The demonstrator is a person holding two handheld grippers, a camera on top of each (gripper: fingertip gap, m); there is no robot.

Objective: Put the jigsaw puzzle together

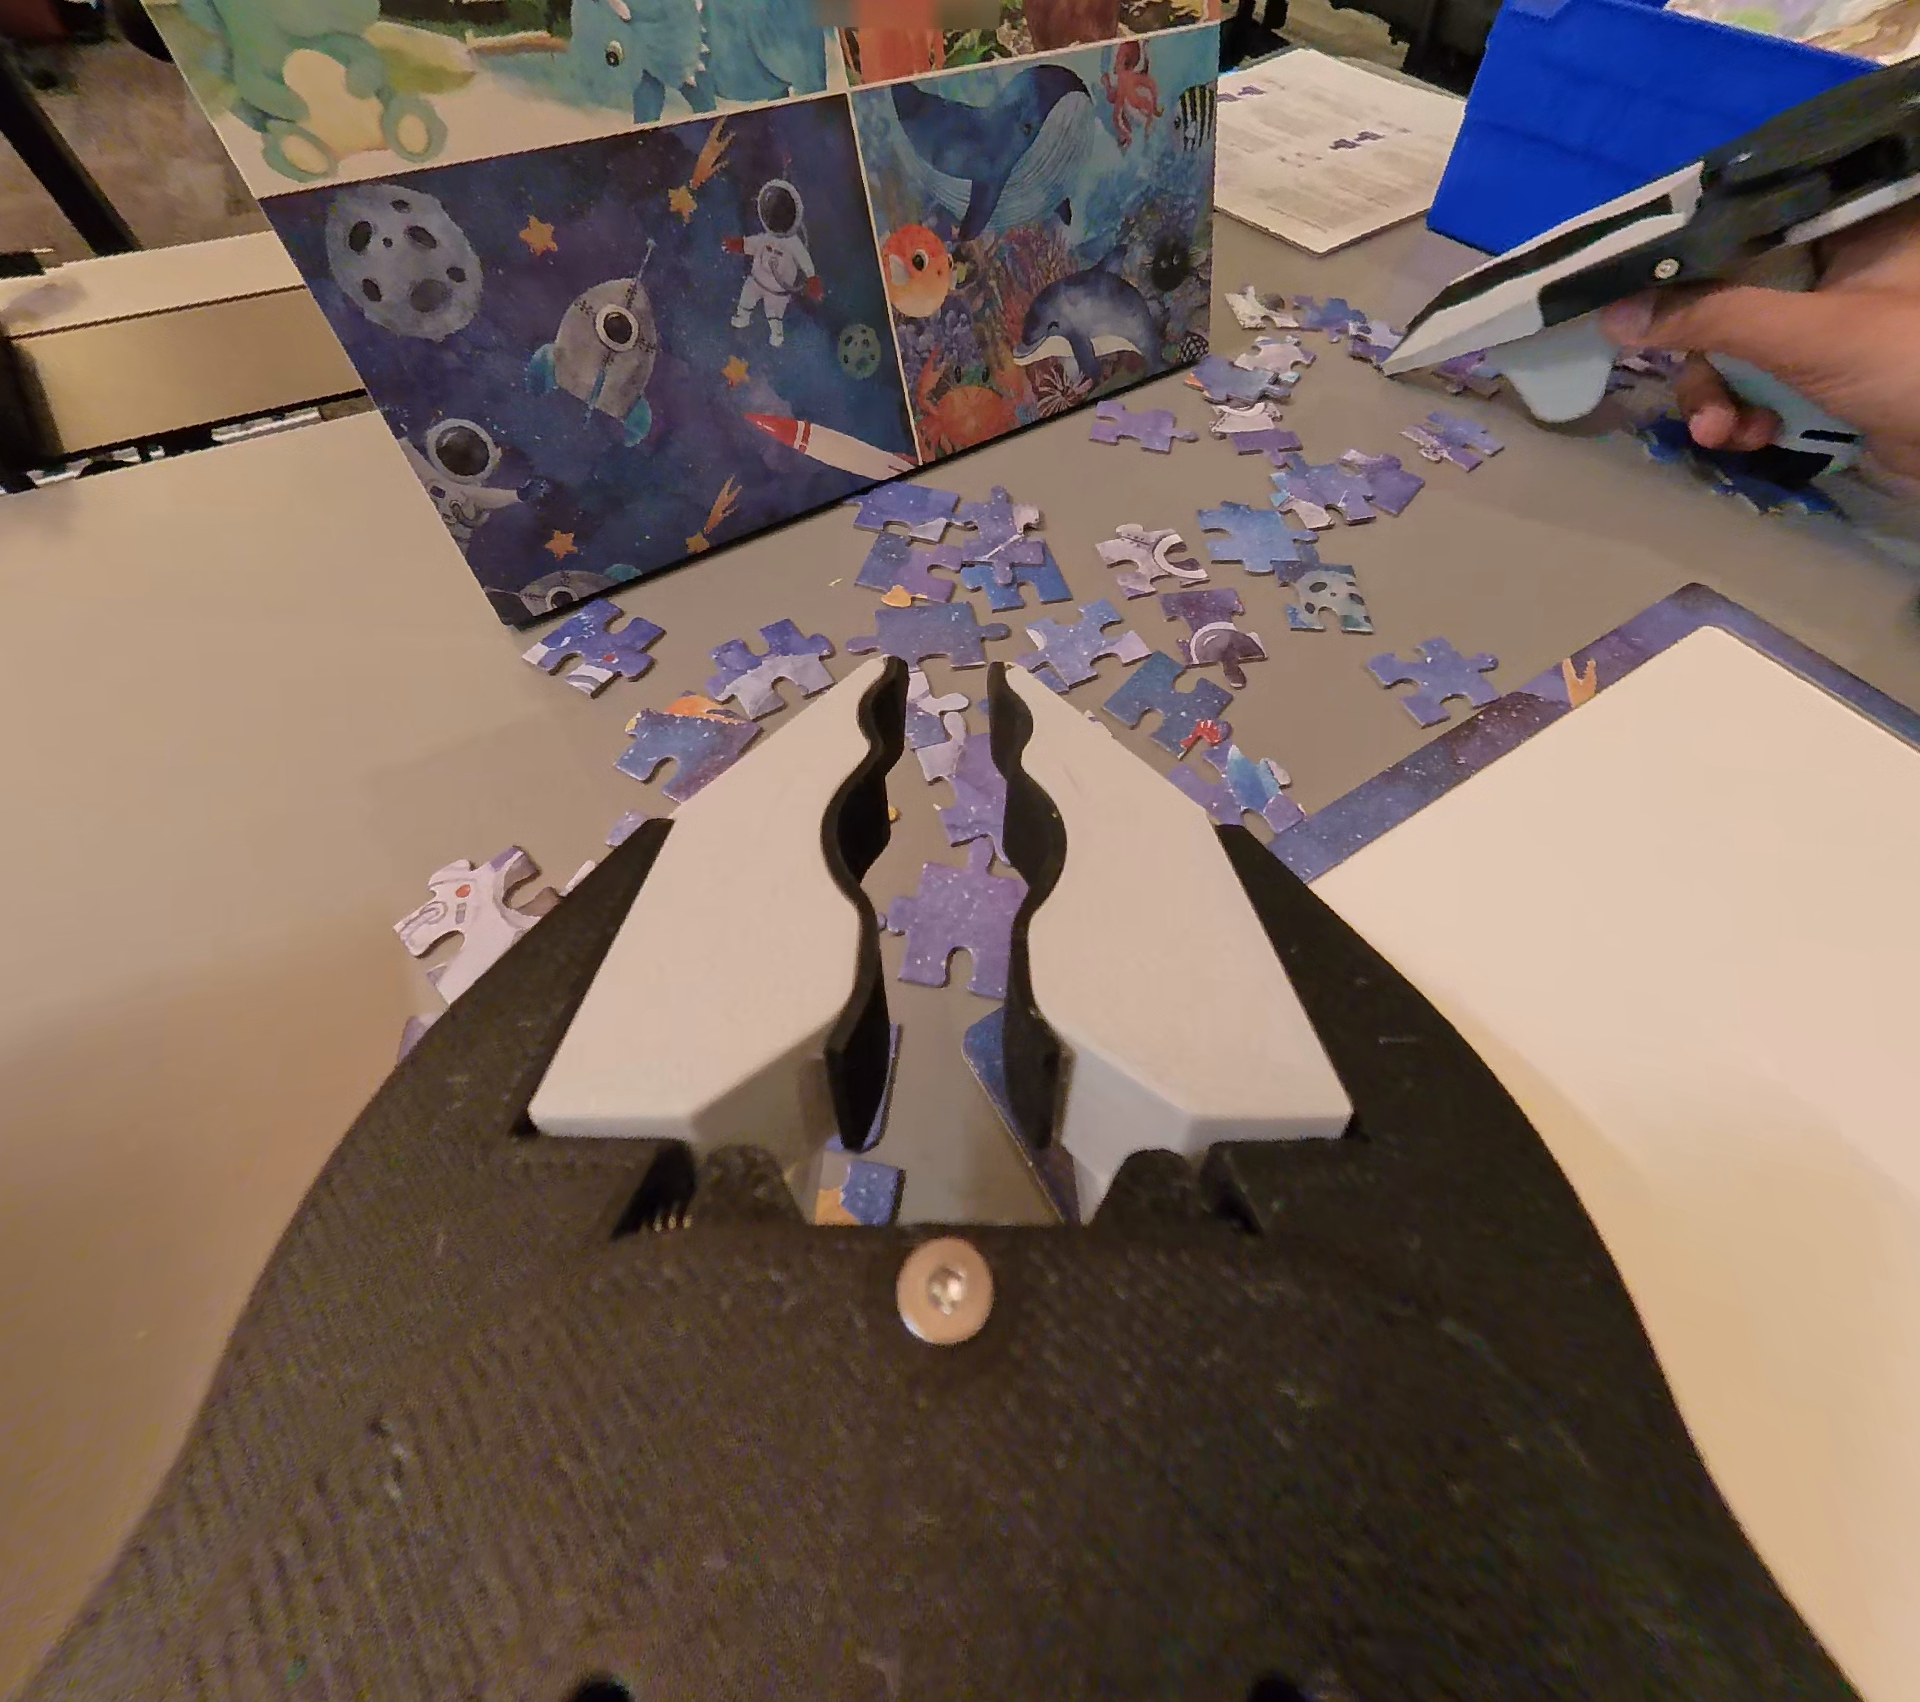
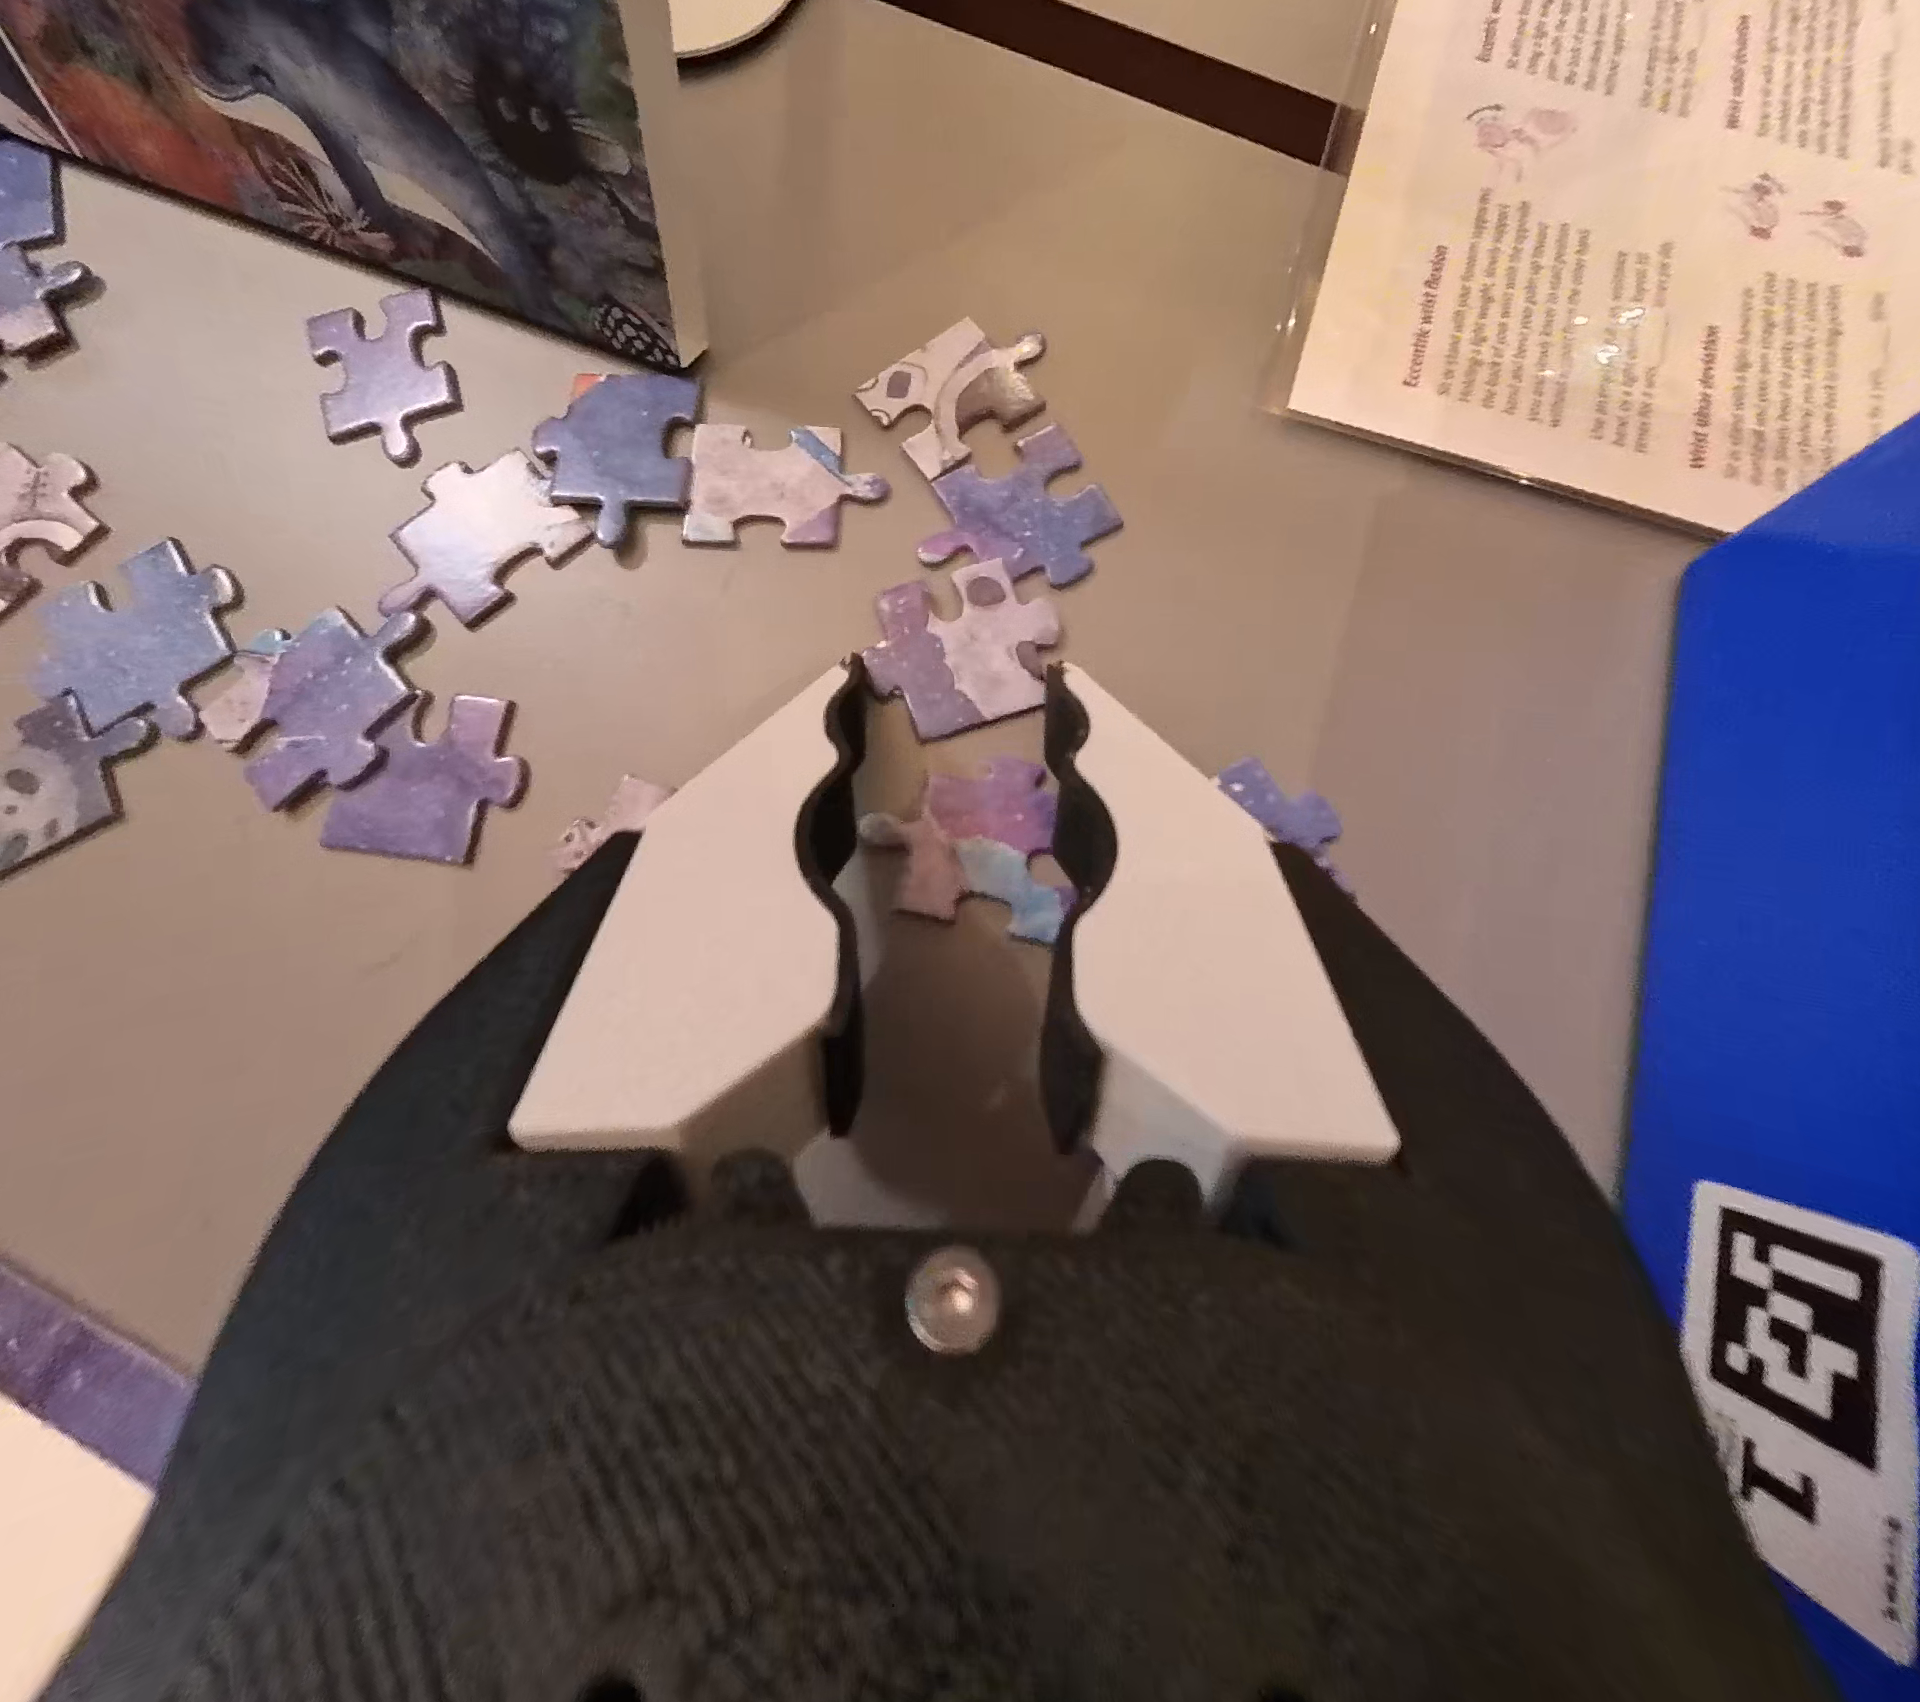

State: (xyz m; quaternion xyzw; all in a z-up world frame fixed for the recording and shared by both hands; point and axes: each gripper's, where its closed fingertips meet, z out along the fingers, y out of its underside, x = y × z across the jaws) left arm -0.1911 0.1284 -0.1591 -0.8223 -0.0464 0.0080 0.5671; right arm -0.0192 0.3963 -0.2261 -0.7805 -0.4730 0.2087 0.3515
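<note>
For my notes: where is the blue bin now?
The bin is at the upper right of the left wrist view, behind the loose pieces, beside the sheet.

Glossy cardboard puzzle pieces – matt table

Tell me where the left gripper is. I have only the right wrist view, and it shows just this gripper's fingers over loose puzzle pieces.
Observer: The left gripper hangs over another patch of puzzle pieces. Its fingers are a little apart and grip nothing; the pieces seen between them lie flat on the table.
Operator: Say what lies to its right.
Observer: A puzzle tray, white inside with a starry purple border, lies flat there, one corner close beside the gripper's right finger.
Operator: Describe the box face on that side.
Observer: The box stands behind the pieces, and its lower panel shows a space scene with an astronaut, a rocket and a cratered moon.
</note>
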